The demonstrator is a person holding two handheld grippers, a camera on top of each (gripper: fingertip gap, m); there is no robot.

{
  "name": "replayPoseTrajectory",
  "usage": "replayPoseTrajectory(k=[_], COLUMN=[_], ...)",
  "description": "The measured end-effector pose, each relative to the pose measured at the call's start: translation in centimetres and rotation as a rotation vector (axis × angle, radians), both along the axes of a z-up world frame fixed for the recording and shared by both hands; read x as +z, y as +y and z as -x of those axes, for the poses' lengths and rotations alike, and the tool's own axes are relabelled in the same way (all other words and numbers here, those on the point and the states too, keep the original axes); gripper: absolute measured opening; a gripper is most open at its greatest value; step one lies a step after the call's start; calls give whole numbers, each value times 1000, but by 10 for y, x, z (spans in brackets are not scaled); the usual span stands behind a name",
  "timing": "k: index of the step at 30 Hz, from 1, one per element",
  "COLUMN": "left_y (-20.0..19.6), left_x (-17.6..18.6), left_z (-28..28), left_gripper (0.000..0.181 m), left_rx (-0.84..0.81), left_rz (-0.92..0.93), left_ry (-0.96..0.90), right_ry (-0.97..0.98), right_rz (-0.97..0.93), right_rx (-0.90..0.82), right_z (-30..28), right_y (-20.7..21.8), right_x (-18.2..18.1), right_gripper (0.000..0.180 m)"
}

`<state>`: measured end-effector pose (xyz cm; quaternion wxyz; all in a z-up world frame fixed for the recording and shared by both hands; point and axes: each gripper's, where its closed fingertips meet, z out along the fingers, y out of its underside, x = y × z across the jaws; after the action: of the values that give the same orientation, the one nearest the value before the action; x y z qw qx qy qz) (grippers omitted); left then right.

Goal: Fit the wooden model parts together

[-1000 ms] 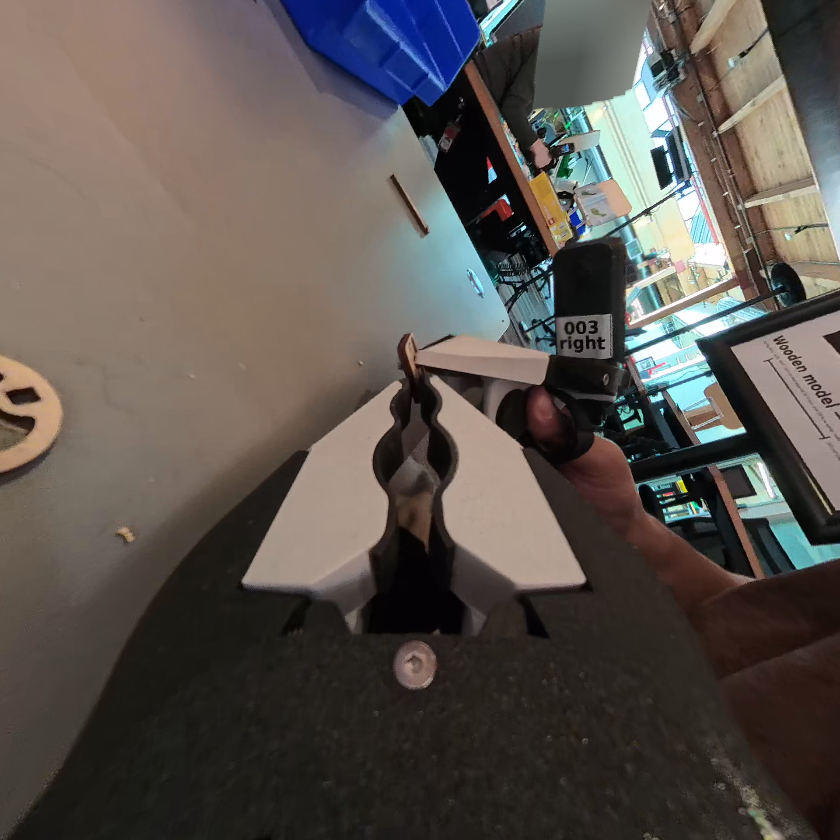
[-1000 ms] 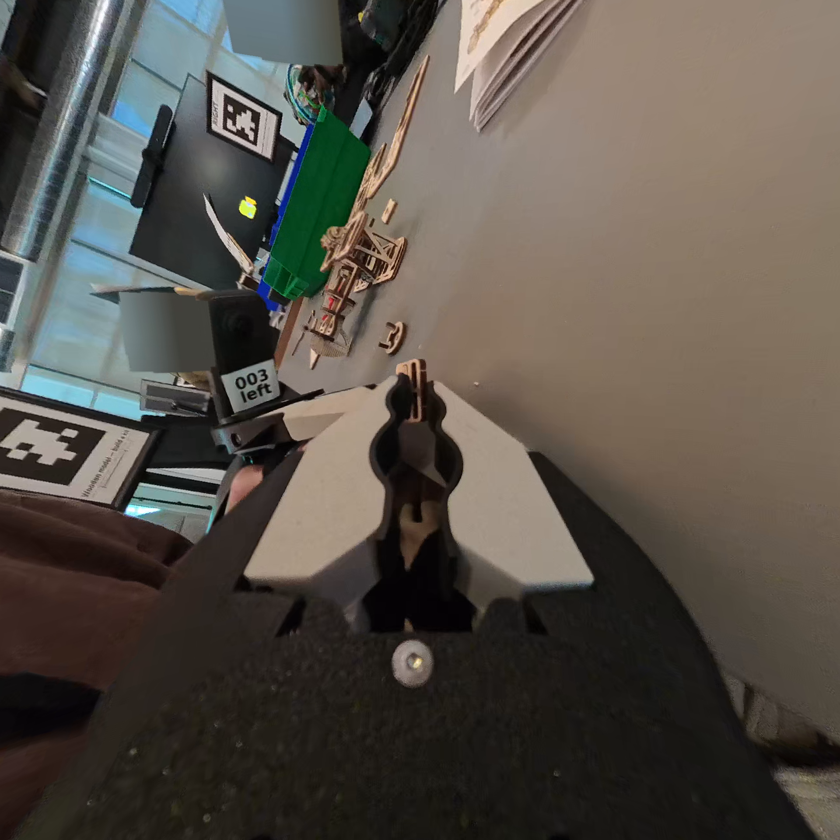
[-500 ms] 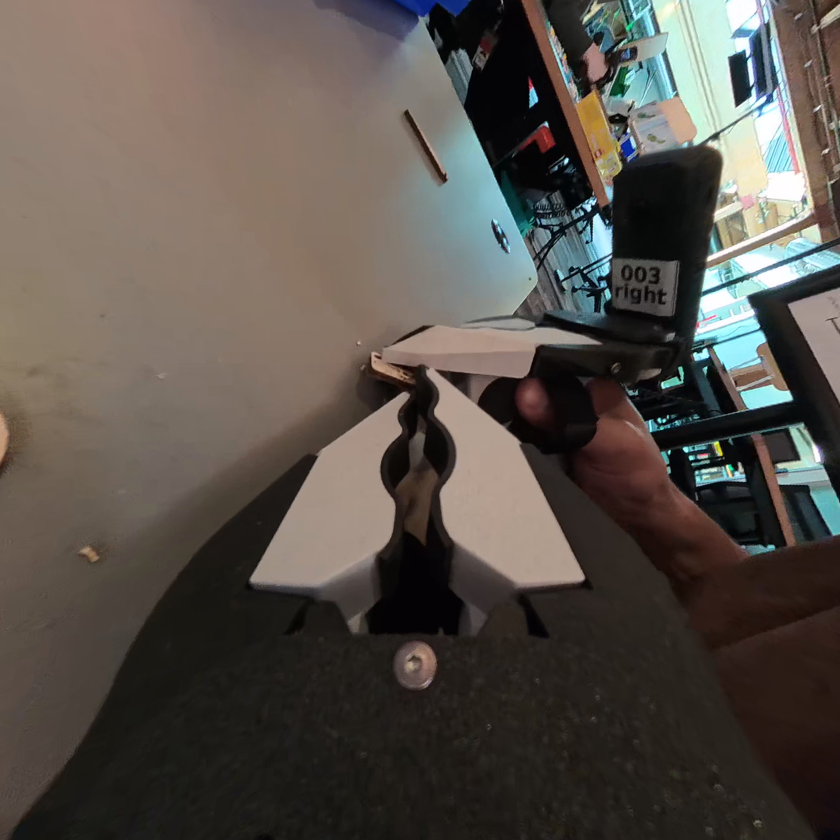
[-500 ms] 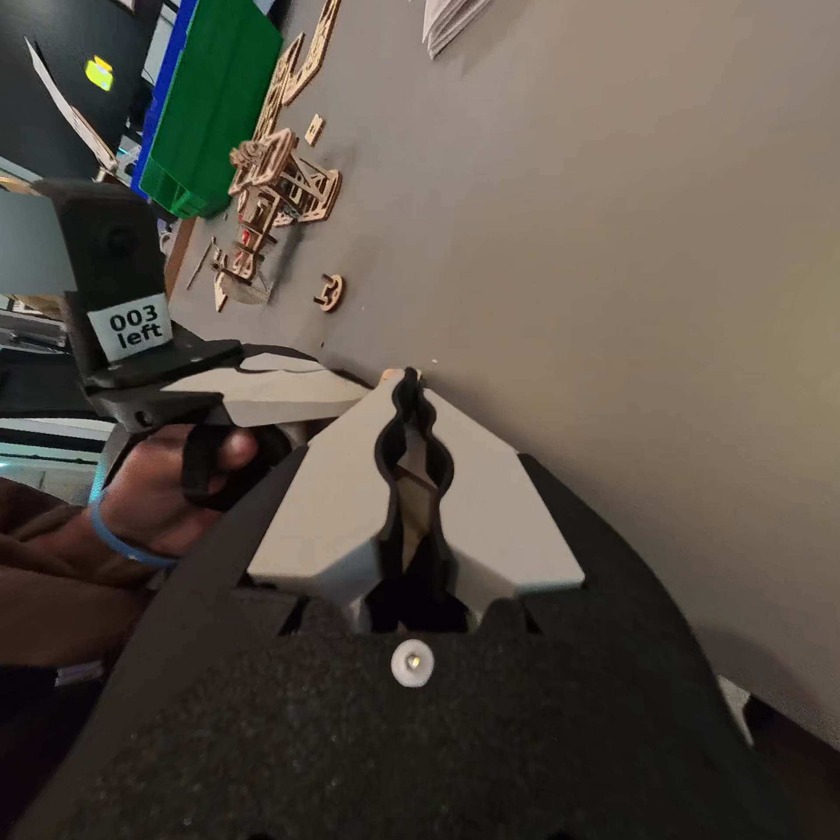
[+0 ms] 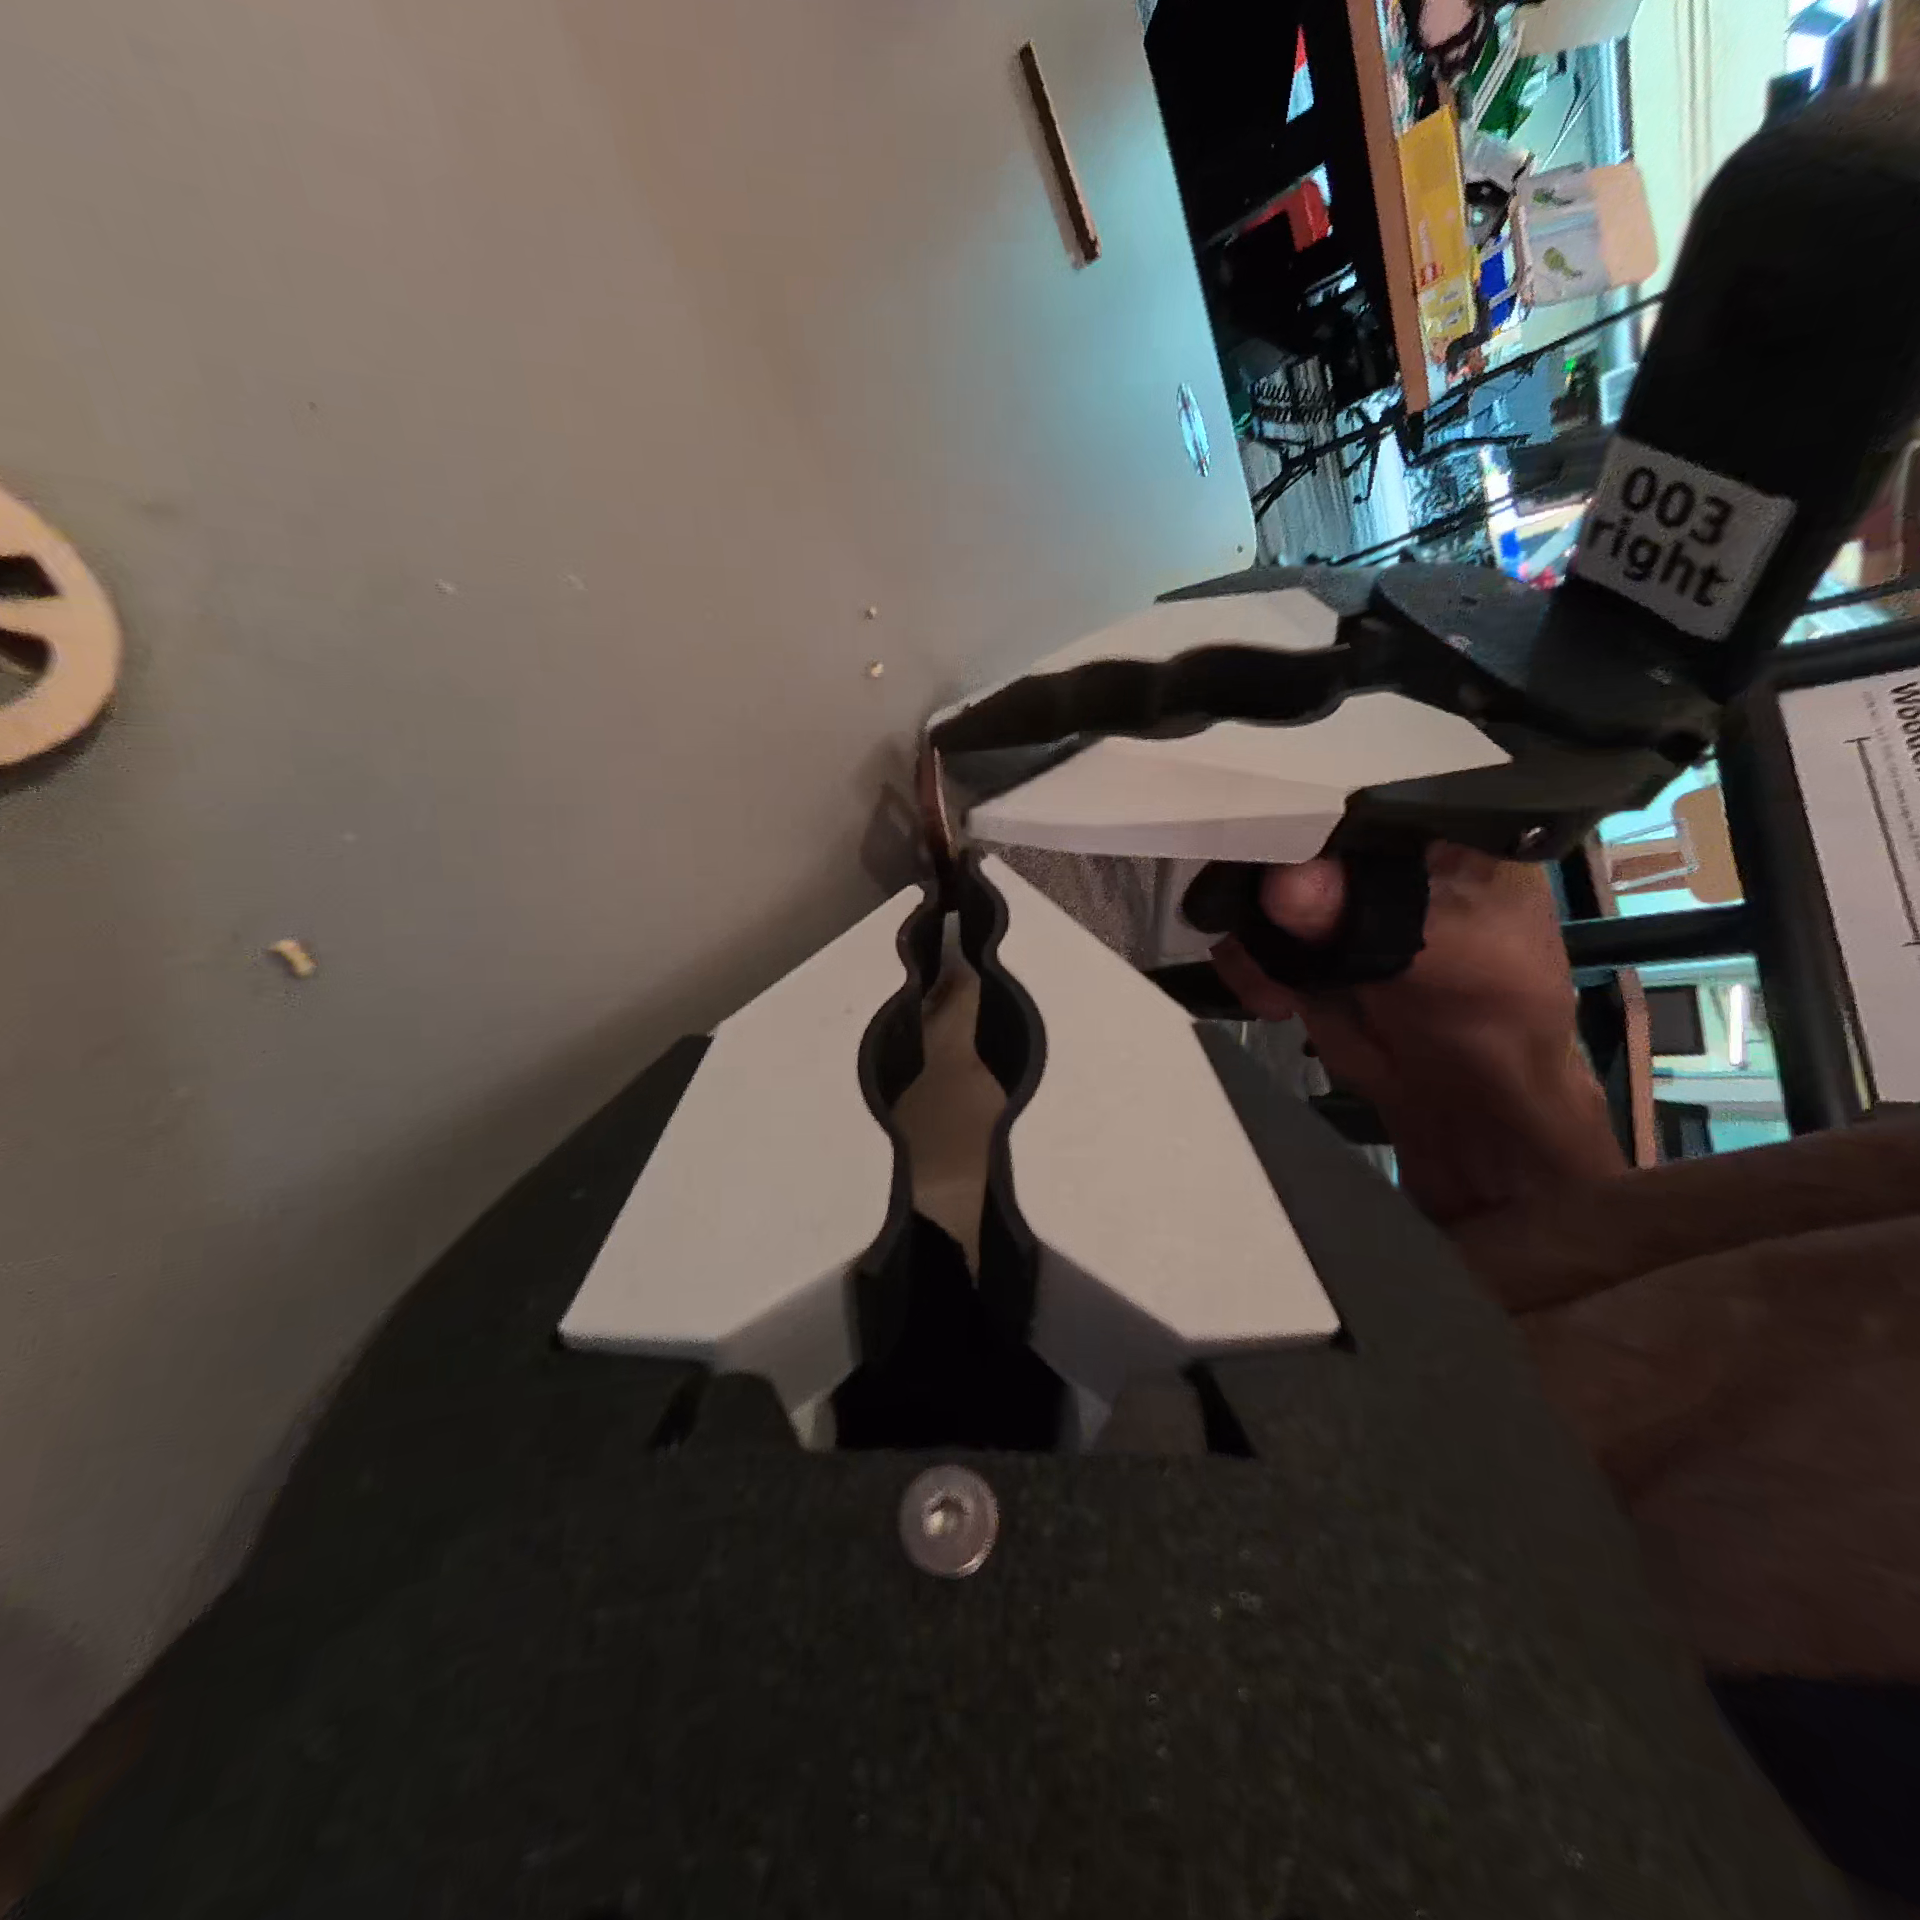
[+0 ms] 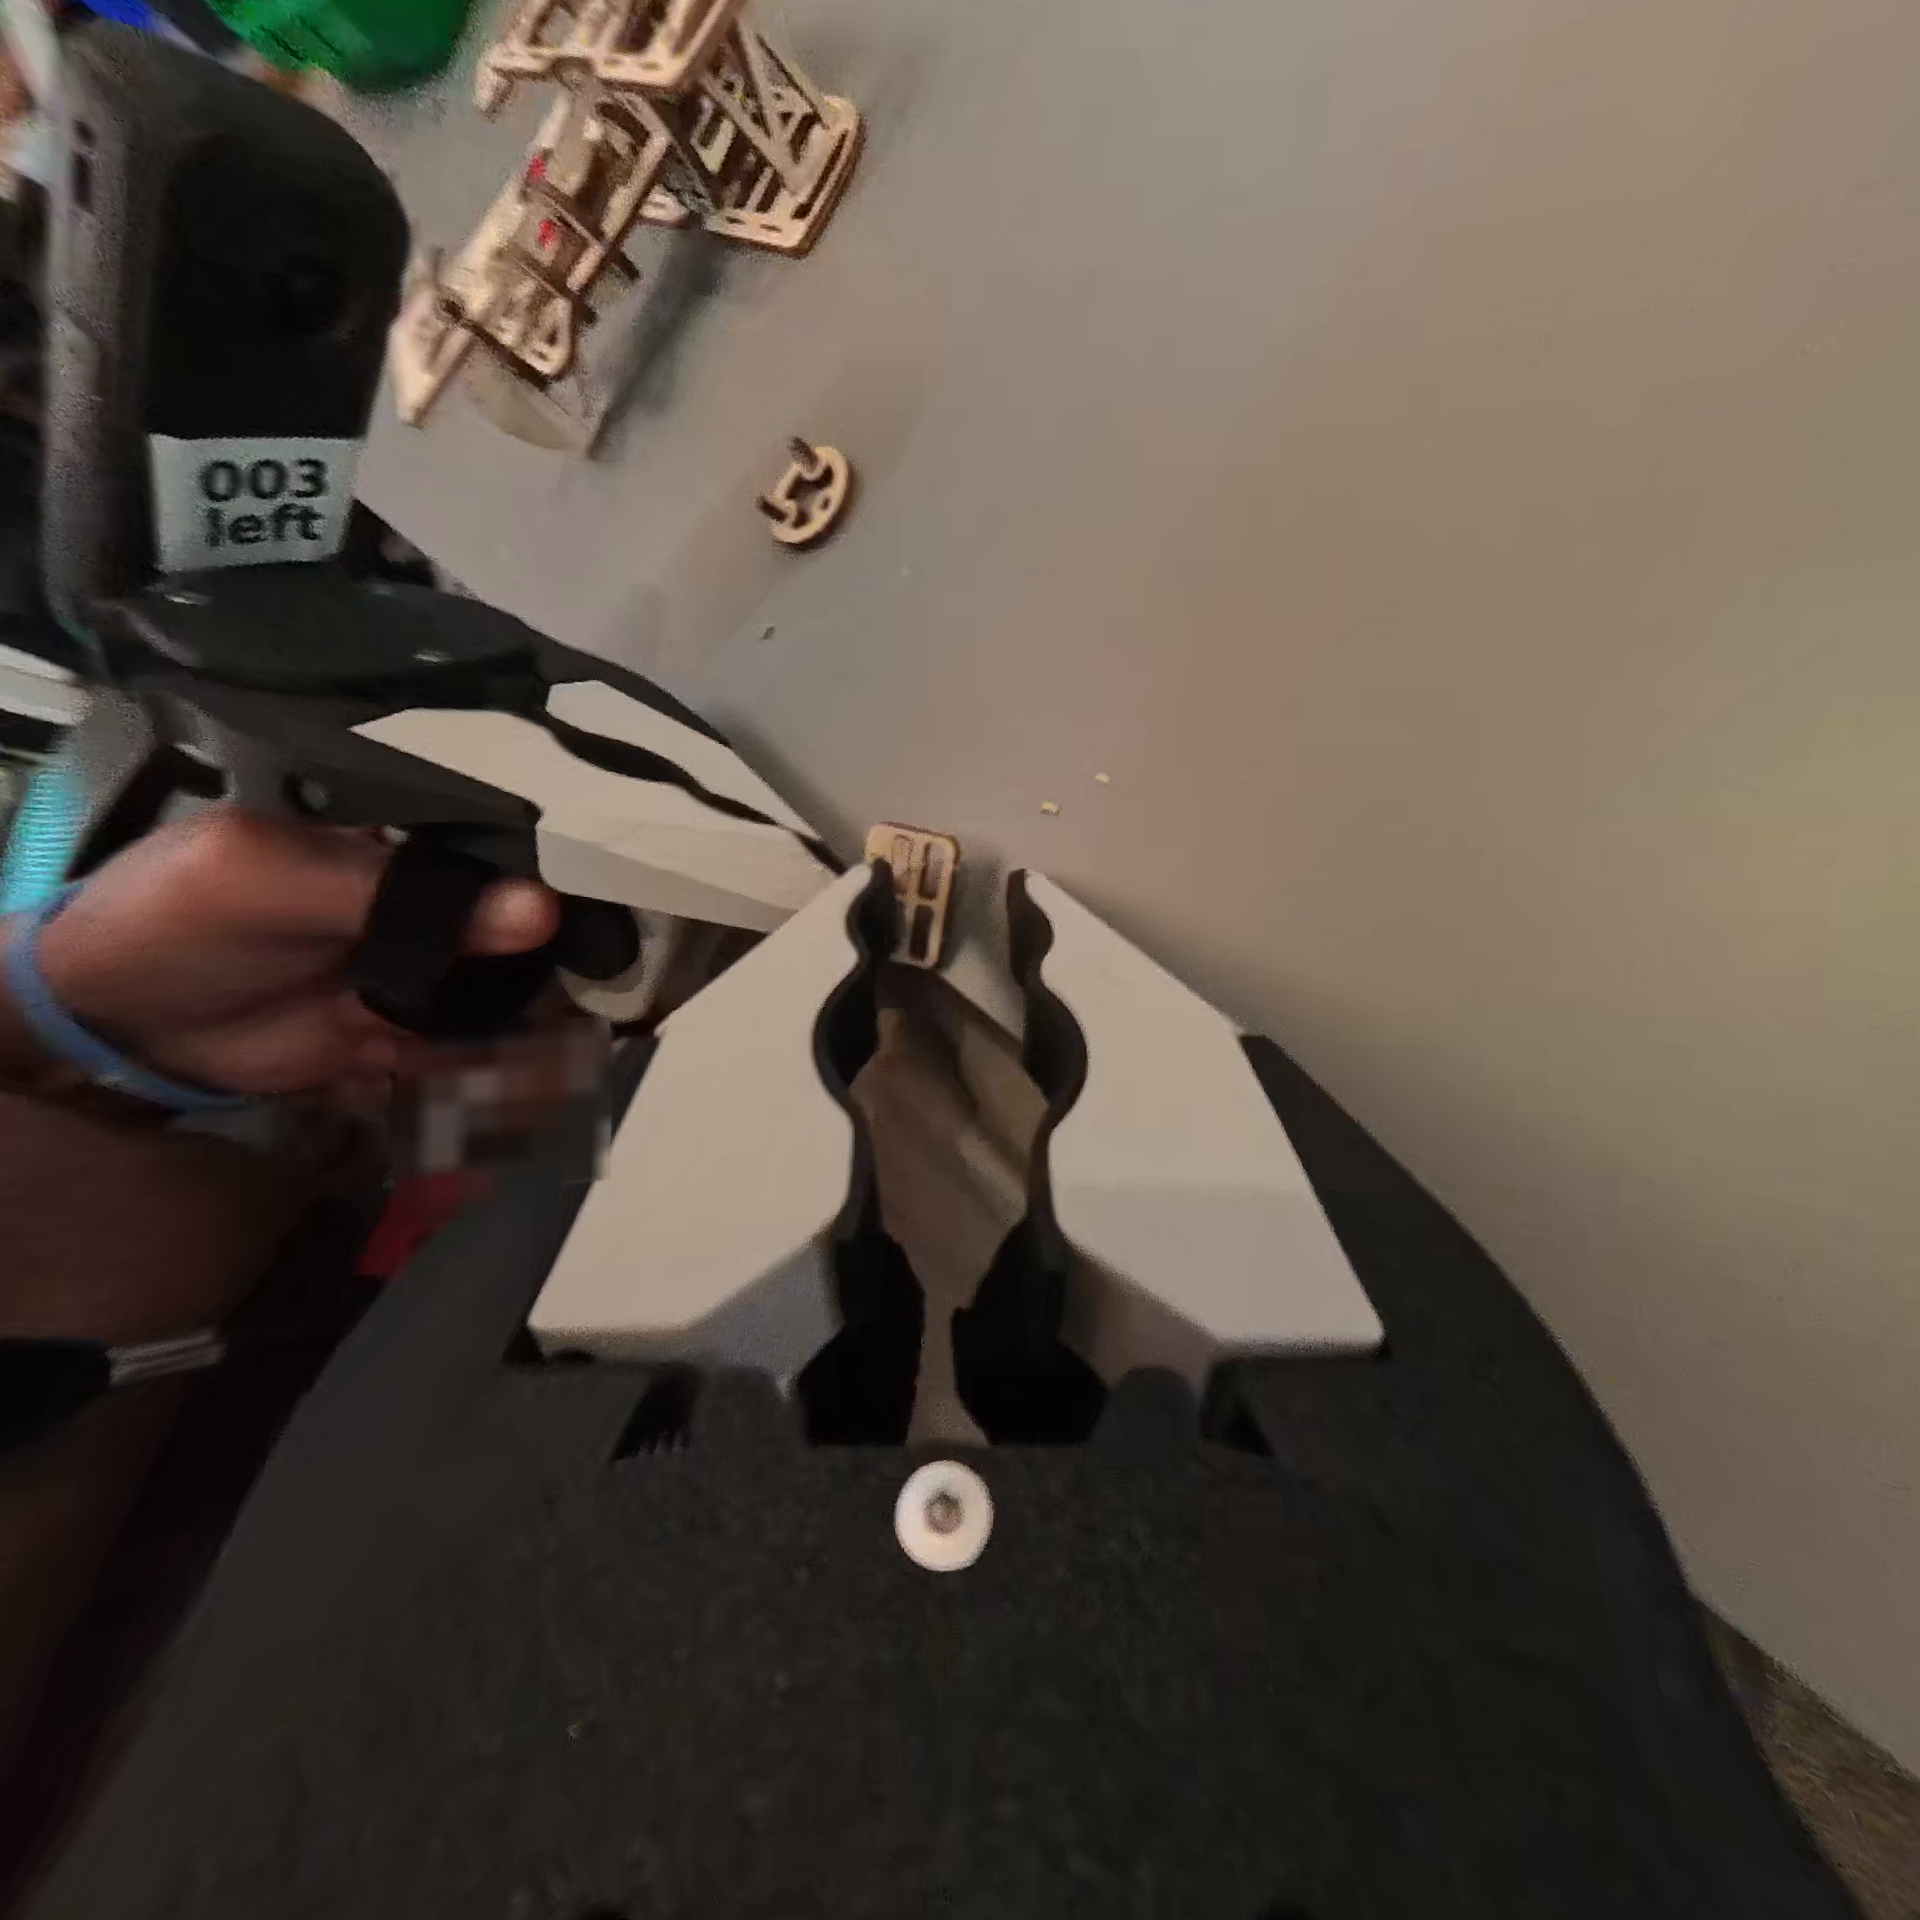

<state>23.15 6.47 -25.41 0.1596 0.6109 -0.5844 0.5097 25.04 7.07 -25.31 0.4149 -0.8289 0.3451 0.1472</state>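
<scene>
Pale wood on a grey table (image 6: 1455,520)

White, black-padded gripper (image 6: 945,883) fingers; a tan slotted part (image 6: 920,904); a beige lattice model (image 6: 644,177) with red specks; a green bin (image 6: 343,31).

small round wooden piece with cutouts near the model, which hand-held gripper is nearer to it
Left. The left hand-held gripper sits just below the small round wooden piece with cutouts; the right hand-held gripper is slightly farther, beside it.

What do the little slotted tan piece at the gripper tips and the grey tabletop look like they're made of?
The small slotted tan piece looks like thin laser-cut plywood: pale unvarnished face, darker brown edges and cut slots. The grey tabletop looks like a smooth matte laminate or painted board, uniform grey with a soft sheen and small crumbs on it; the core cannot be told. The left gripper pinches the piece.
</scene>
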Motion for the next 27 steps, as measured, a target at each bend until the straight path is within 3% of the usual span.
replayPoseTrajectory(k=[9, 15, 19, 23, 27], left_y=[-1, 2, 12, 13, 15], left_x=[0, -2, -1, -1, -1], left_z=[3, 8, 9, 11, 13], left_gripper=[0, 1, 1, 1, 1], left_rx=[34, 77, 117, 154, 156], left_rz=[71, 113, 78, 103, 98], left_ry=[19, 27, -8, -3, -34], right_ry=[-132, -110, -183, -162, -81], right_rz=[193, 186, 96, 160, 90], right_rx=[73, 115, 155, 161, 121], right_z=[0, 5, 12, 18, 19], right_y=[2, 4, 11, 10, 15], right_x=[-4, -2, 12, -2, -2], right_gripper=[15, 12, 0, 2, 15])
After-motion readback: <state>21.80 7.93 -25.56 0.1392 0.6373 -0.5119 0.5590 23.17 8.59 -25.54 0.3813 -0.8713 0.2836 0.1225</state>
